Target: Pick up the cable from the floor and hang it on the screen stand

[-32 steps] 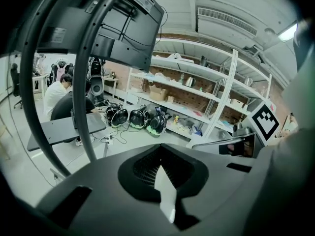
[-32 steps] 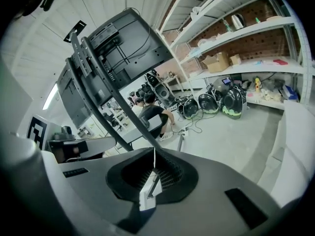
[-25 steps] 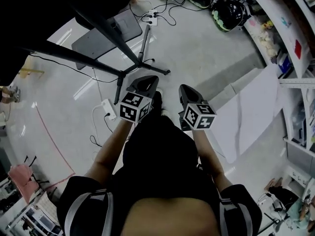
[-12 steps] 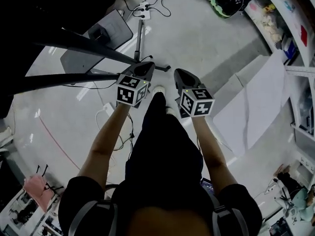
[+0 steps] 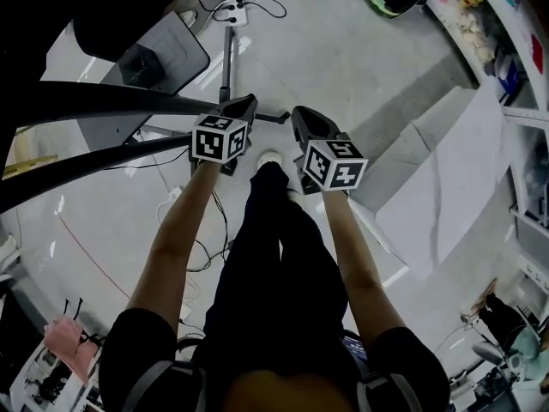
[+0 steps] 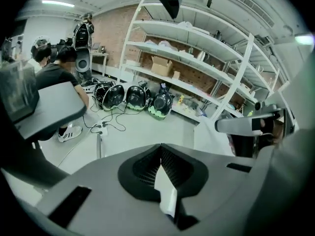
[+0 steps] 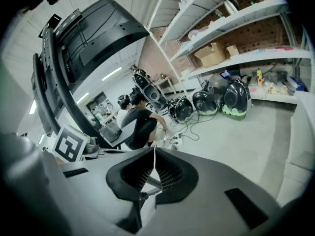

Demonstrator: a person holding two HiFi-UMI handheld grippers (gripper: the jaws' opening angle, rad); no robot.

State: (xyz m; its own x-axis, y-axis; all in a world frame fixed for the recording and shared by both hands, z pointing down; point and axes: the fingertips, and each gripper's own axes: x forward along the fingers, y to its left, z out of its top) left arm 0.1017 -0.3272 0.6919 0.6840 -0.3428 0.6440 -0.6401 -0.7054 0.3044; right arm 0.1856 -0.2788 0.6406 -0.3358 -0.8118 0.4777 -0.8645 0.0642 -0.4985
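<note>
Left gripper [image 5: 243, 104] and right gripper [image 5: 301, 114]: jaws together, nothing held. Thin black cable [image 5: 206, 248] on floor beneath left forearm, behind gripper tips, untouched.

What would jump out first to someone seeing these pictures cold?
The left hand-held gripper and right hand-held gripper stand side by side in the middle of the head view. Each carries a black-and-white marker cube, and both have their jaws together with nothing in them. Next come the dark bars of the screen stand, which reach in from the left edge, and a white power strip on the floor at the top.
</note>
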